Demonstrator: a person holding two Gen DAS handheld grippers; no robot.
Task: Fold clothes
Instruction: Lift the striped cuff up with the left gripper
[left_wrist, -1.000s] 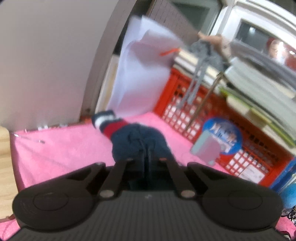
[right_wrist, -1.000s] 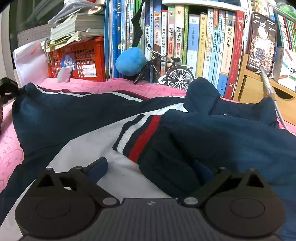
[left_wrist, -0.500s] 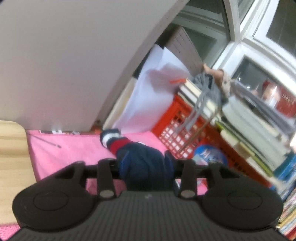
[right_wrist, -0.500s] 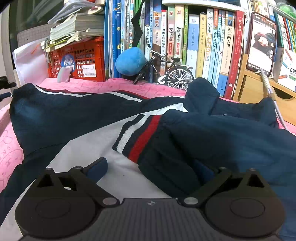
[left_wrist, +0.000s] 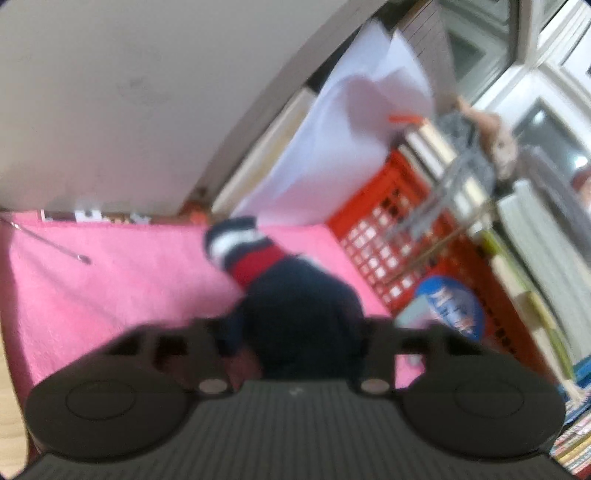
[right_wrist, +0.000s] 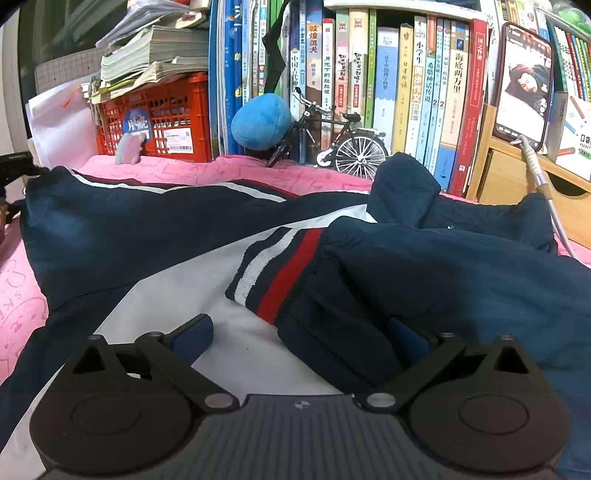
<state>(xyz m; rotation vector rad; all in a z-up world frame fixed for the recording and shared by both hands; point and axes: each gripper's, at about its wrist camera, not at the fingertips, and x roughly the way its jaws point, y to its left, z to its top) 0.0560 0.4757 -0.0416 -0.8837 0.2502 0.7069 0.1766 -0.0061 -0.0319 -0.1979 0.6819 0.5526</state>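
Note:
A navy jacket (right_wrist: 147, 229) with a white panel lies spread on the pink cloth (right_wrist: 221, 171). One sleeve is folded across it, its red-and-white striped cuff (right_wrist: 280, 262) on the white panel. My right gripper (right_wrist: 299, 339) hovers open just over that sleeve, dark fabric lying between its blue pads (right_wrist: 192, 336). In the blurred left wrist view the other sleeve (left_wrist: 295, 295) stretches away over the pink cloth (left_wrist: 110, 280), ending in its striped cuff (left_wrist: 243, 247). My left gripper (left_wrist: 291, 332) has its jaws closing, fingers still apart around that sleeve.
A red crate (right_wrist: 162, 114) stacked with papers stands at the back left, white sheets (left_wrist: 351, 147) beside it. Books (right_wrist: 369, 92), a blue plush (right_wrist: 262, 120), a model bicycle (right_wrist: 332, 144), a phone (right_wrist: 524, 81) and a wooden box (right_wrist: 517, 184) line the back. A grey wall (left_wrist: 129, 92) rises on the left.
The left gripper, shut on the sleeve a second ago, spread its fingers; its view rolled and shifted, and the sleeve now lies between them. The right gripper and folded sleeve have not moved.

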